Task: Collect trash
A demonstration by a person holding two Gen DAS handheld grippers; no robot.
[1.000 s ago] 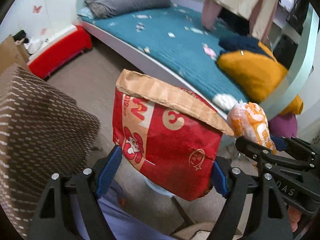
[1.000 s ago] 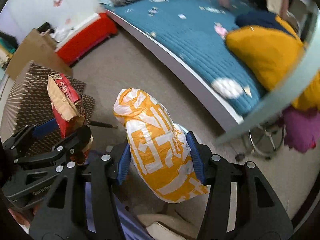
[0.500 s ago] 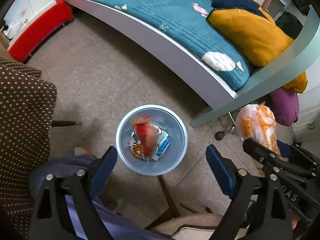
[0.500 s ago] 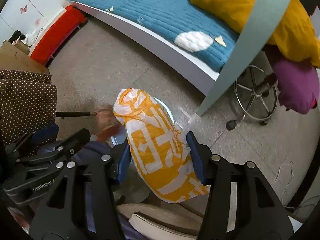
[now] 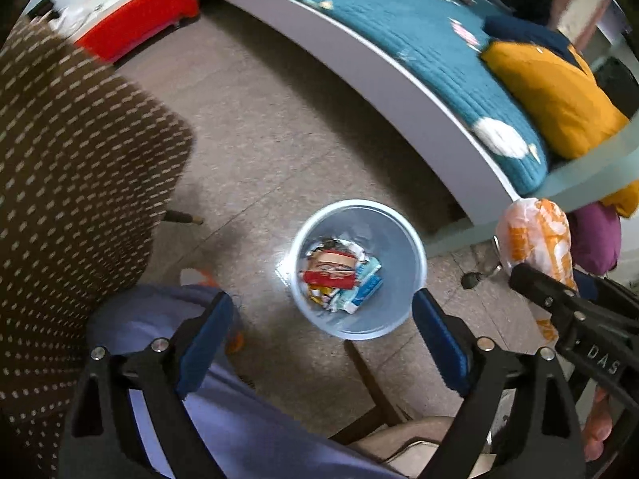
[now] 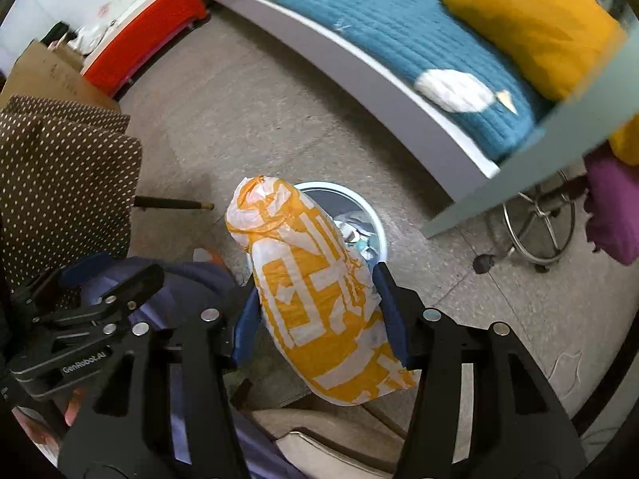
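My left gripper (image 5: pixel 321 303) hangs open and empty above a pale blue bin (image 5: pixel 403 239) on the floor. A red and tan snack bag (image 5: pixel 329 277) lies in the bin on top of other wrappers. My right gripper (image 6: pixel 315 307) holds an orange and white plastic bag (image 6: pixel 311 279) upright between its blue pads. Its jaws are opening slightly while the pads still touch the bag. That bag hangs over the near left part of the bin (image 6: pixel 359 203) and hides much of it. The orange bag (image 5: pixel 535 239) also shows at the right of the left wrist view.
A bed with a teal cover (image 5: pixel 399 24) and a yellow cushion (image 5: pixel 551 92) runs along the far side. Brown dotted fabric (image 5: pixel 72 167) fills the left. A red box (image 5: pixel 135 20) stands far left. A chair's wheeled base (image 6: pixel 535 223) is right of the bin. A person's lilac-clad leg (image 5: pixel 239 419) is below.
The red snack bag left my left gripper and fell into the bin. The left jaws widened. Both grippers sank and tipped toward the floor; the right kept its orange bag.
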